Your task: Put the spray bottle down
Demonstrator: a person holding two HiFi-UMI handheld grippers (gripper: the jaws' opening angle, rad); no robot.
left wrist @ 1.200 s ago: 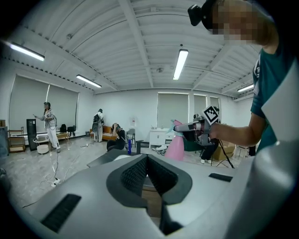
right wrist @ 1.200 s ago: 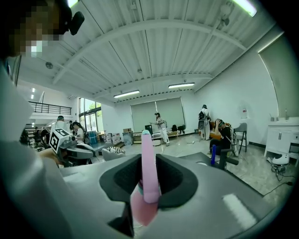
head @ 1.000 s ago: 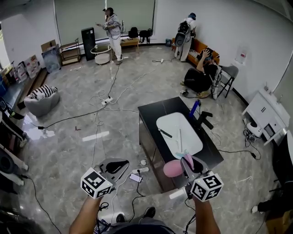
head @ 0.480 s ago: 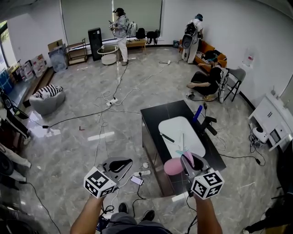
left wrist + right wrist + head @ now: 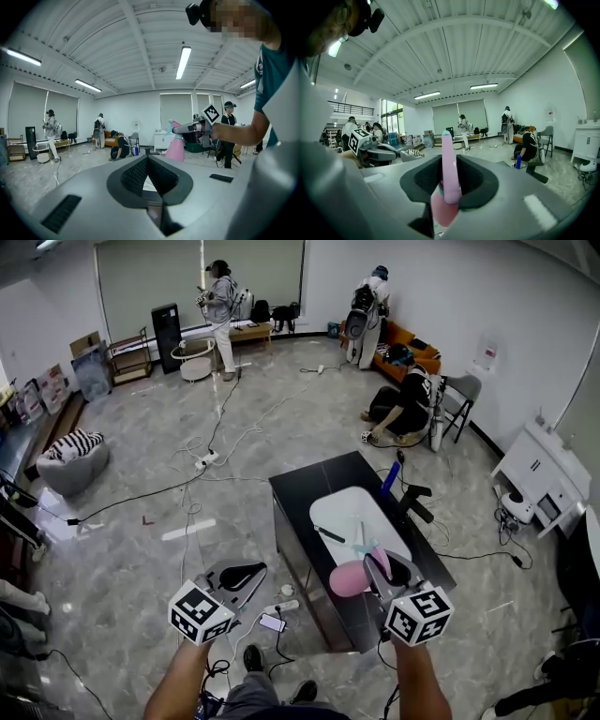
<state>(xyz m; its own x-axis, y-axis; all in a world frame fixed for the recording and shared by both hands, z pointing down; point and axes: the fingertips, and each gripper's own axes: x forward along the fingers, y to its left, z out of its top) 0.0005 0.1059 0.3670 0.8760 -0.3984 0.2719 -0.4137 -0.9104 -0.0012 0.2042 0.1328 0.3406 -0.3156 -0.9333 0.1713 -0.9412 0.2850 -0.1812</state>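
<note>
1. Head view: Both grippers have travelled on toward the black table point(image 5: 305, 486) with the person walking, and the grip has not changed. The right gripper point(image 5: 377, 568) carries the pink spray bottle point(image 5: 349, 580) in the air. The bottle shows over the table's near end (how high above it cannot be judged). The left gripper point(image 5: 236, 576) hovers over the floor beside the table. A white tray point(image 5: 347, 512) lies on the tabletop, and a blue bottle point(image 5: 390, 479) stands at the far edge.

2. Left gripper view: its own jaws are drawn together at the tips, with nothing between them. Beyond them, the right gripper point(image 5: 185, 126) holds the spray bottle point(image 5: 176, 150) by its head. The cone-shaped body hangs upright below the jaws.

3. Right gripper view: the jaws stand partly closed, pinching an upright pink part of the spray bottle point(image 5: 446, 164). The left gripper point(image 5: 377, 152) shows at the left edge.

4. Step in hand, as a judgement: this looks like the carry toward the table, with the setting-down not yet begun. The next move likely calls for lowering the bottle, kept upright, until its base rests on a bare patch of tabletop. Only then should the jaws part and draw back (gently, so the bottle is not tipped).
</note>
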